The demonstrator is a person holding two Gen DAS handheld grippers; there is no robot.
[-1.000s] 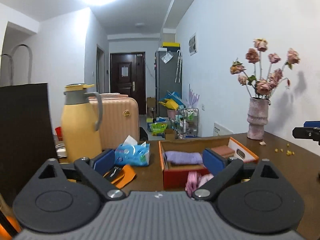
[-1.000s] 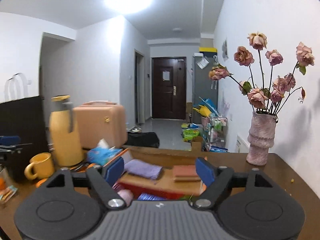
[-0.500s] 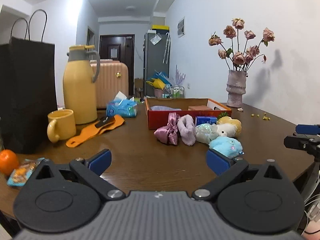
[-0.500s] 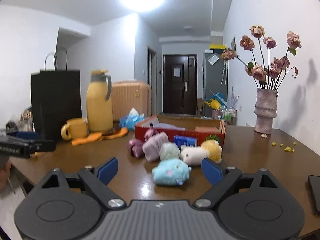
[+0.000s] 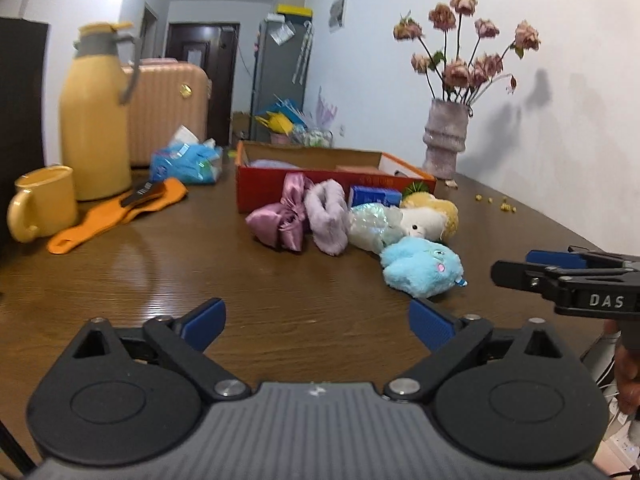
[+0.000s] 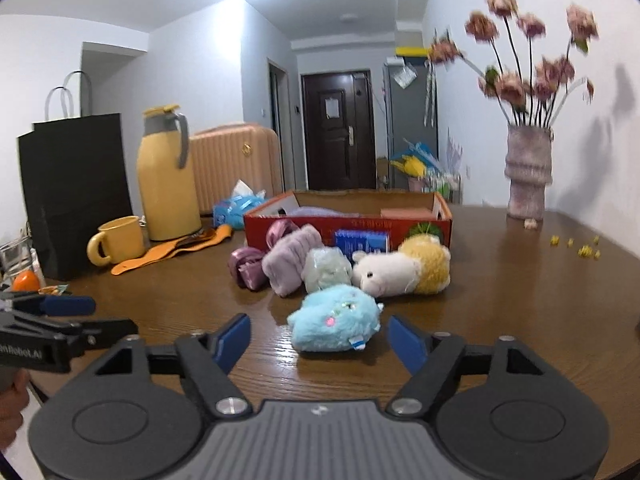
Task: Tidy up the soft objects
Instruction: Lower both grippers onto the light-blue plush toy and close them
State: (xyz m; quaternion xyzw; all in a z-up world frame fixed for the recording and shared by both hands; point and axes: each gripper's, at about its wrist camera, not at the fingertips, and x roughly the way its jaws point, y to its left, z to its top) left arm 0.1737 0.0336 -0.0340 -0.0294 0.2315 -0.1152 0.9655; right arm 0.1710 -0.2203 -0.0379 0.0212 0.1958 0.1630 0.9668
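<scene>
A heap of soft things lies in front of the red box (image 5: 276, 190): a pink satin bow (image 5: 282, 218), a lilac fuzzy piece (image 5: 328, 216), a pale shiny plush (image 5: 372, 228), a white and yellow plush (image 6: 400, 270) and a light blue plush (image 6: 334, 320). My right gripper (image 6: 320, 338) hangs low over the table with the blue plush just ahead of its blue fingertips; its jaws are closing and the pads do not touch the plush. My left gripper (image 5: 316, 316) is over bare wood to the left, its jaws closing on nothing.
At the left stand a yellow thermos (image 5: 94, 120), a yellow mug (image 5: 44, 200), an orange strap (image 5: 120, 210), a blue tissue pack (image 5: 186, 162) and a black paper bag (image 6: 76, 184). A vase of dried roses (image 6: 526, 172) stands at the back right. A folded lilac cloth lies in the box.
Both grippers have sunk toward the table and tipped down. The blue plush now sits much closer to the right gripper's fingertips. Both pairs of jaws stand a little narrower.
</scene>
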